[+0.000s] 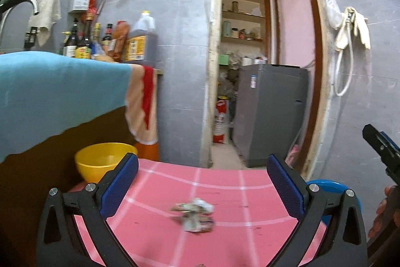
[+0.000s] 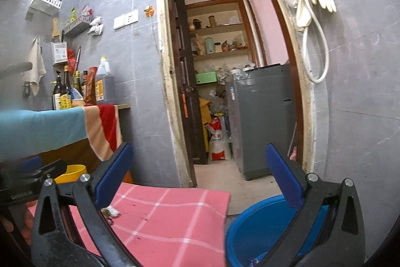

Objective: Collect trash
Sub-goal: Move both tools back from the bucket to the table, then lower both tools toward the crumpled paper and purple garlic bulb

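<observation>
A crumpled wad of paper trash [image 1: 195, 214] lies on a pink checked mat [image 1: 225, 192]. My left gripper [image 1: 202, 182] is open and empty, its blue pads [image 1: 120, 187] spread to either side of the wad, just above and behind it. In the right wrist view the wad [image 2: 111, 211] peeks out beside the left finger. My right gripper [image 2: 200, 172] is open and empty, held over the mat's [image 2: 170, 217] right edge and a blue bucket [image 2: 252, 229]. The right gripper also shows at the left wrist view's right edge [image 1: 382, 149].
A yellow bowl [image 1: 102, 162] sits left of the mat under a counter draped with a blue and striped cloth [image 1: 57, 91]. Bottles [image 1: 82, 41] stand on the counter. An open doorway [image 2: 225, 91] leads to a grey appliance [image 2: 262, 116].
</observation>
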The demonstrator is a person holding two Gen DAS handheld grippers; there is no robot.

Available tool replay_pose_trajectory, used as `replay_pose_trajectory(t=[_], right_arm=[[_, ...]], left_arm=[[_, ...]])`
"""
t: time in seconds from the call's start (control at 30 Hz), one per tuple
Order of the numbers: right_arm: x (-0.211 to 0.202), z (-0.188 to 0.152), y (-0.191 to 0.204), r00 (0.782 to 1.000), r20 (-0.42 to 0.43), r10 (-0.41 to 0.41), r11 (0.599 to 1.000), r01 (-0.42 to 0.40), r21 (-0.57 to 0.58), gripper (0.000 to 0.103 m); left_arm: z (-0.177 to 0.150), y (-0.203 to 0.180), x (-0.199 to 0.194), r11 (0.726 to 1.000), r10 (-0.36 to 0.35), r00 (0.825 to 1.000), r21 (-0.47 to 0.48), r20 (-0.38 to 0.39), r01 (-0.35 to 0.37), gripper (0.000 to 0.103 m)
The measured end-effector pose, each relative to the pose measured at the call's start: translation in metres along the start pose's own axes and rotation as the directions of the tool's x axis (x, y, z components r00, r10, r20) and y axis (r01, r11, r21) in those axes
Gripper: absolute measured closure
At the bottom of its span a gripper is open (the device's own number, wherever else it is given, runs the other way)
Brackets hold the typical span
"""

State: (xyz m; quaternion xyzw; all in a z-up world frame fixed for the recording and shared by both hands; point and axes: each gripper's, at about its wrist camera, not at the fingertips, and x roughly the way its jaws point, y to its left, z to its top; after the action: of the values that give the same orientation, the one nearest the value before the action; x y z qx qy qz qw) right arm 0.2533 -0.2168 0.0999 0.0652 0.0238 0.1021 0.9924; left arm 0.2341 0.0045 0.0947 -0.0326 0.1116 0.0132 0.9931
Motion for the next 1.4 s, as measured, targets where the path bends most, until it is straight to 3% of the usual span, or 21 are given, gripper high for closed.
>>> replay_pose_trajectory(t=[0.3, 0.5, 0.77, 1.0, 1.2, 1.4], right_arm=[[0.016, -0.010, 0.040, 0.996, -0.036, 0.080, 0.996, -0.081, -0.038, 0.000], [0.033, -0.020, 0.067, 0.989, -0.090, 0.121, 0.989, -0.128, -0.077, 0.000], [0.056, -0.038, 0.088, 0.971, -0.209, 0.115, 0.980, -0.145, -0.137, 0.000], [0.081, -0.055, 0.083, 0.937, -0.341, 0.072, 0.984, -0.122, -0.126, 0.000], [0.096, -0.062, 0.074, 0.909, -0.410, 0.078, 0.989, -0.122, -0.084, 0.000], [0.108, -0.065, 0.065, 0.877, -0.473, 0.086, 0.991, -0.123, -0.049, 0.000]], left_arm=[[-0.011, 0.047, -0.001, 0.996, 0.088, 0.996, 0.002, -0.015, -0.088, 0.002], [-0.023, 0.071, 0.003, 0.994, 0.110, 0.993, 0.001, -0.052, -0.110, 0.002], [-0.037, 0.091, 0.017, 0.995, 0.085, 0.986, -0.046, -0.145, -0.092, 0.002], [-0.040, 0.091, 0.037, 0.994, 0.037, 0.974, -0.097, -0.222, -0.060, 0.002], [-0.048, 0.078, 0.063, 0.995, -0.016, 0.947, -0.095, -0.322, -0.015, 0.002], [-0.052, 0.069, 0.085, 0.989, -0.100, 0.904, -0.142, -0.415, 0.045, 0.003]])
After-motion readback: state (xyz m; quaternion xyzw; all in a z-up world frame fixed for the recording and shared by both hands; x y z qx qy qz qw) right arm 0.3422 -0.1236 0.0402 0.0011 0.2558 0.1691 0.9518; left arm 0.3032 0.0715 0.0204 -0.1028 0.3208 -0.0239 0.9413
